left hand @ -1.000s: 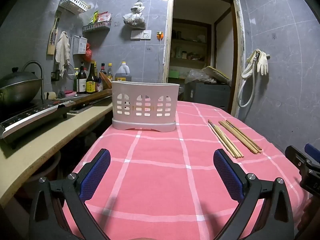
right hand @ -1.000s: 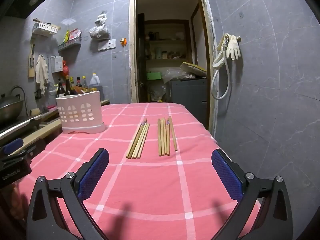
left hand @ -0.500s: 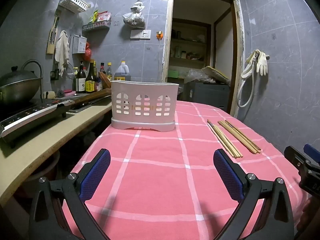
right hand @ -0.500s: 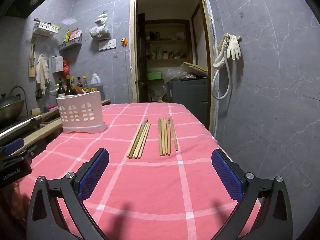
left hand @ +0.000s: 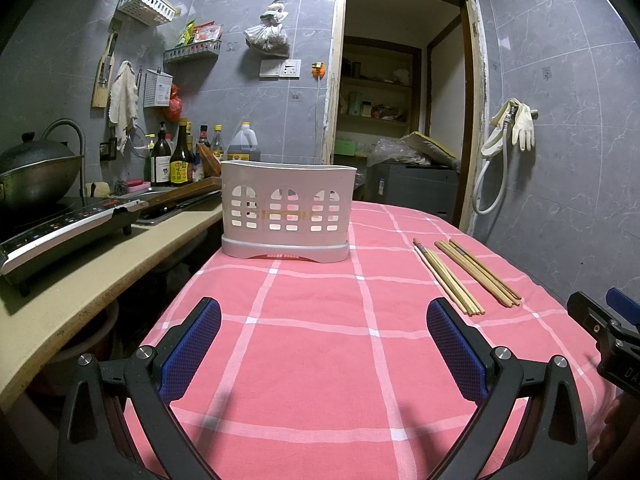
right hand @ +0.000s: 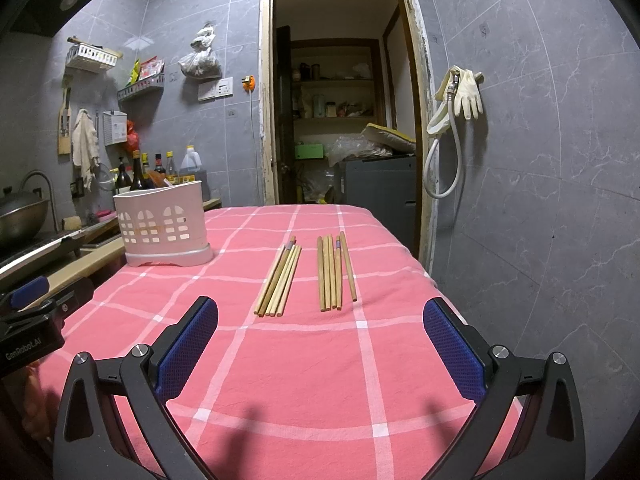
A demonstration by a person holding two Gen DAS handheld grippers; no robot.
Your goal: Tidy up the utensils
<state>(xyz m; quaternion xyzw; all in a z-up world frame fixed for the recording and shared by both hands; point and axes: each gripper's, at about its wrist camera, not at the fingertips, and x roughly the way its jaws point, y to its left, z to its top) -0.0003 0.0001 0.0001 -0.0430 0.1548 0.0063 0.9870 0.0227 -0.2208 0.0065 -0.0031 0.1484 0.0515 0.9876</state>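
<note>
A white perforated utensil basket (left hand: 288, 210) stands on the pink checked tablecloth (left hand: 312, 344), straight ahead of my left gripper (left hand: 322, 344), which is open and empty above the near part of the table. The basket also shows in the right wrist view (right hand: 164, 229) at the left. Two bundles of wooden chopsticks lie flat side by side: a left bundle (right hand: 279, 278) and a right bundle (right hand: 334, 272). My right gripper (right hand: 320, 344) is open and empty, just short of their near ends. The bundles also show in the left wrist view (left hand: 448, 280), at the right.
A beige counter (left hand: 84, 280) with an induction cooker (left hand: 68, 232) and a wok (left hand: 34, 176) runs along the table's left side. Bottles (left hand: 180, 158) stand at the back wall. An open doorway (right hand: 340, 120) lies beyond the table. A grey wall (right hand: 540, 200) is close on the right.
The left gripper has shifted very slightly; the basket sits a touch lower and left in its view. The right gripper has barely moved. Both stay open.
</note>
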